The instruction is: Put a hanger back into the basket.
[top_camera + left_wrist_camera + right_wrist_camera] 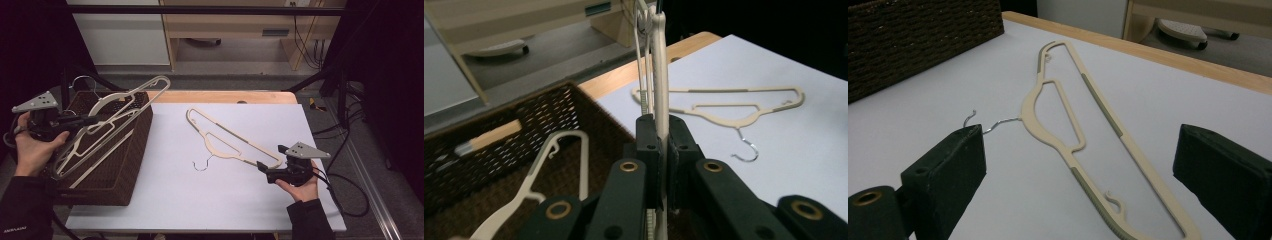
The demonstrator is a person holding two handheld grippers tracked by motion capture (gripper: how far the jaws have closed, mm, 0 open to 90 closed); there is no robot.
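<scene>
Wicker first: over the brown basket (127,165) our left gripper (82,120) clamps a cream hanger (107,120), lifted and tilted. Another cream hanger (232,142) lies flat on the white sheet (200,200). Our right gripper (261,167) waits wide apart at its end.

Wide white sheet (200,195) lay bare in front of the flat hanger (232,142), plenty of passage there. Its wire hook (201,165) poked out toward the basket (120,170), narrowing the lane between them. Over the basket, the raised hanger (112,120) slanted across the opening, another hanger (549,175) lying beneath, blocking a straight drop in.
</scene>
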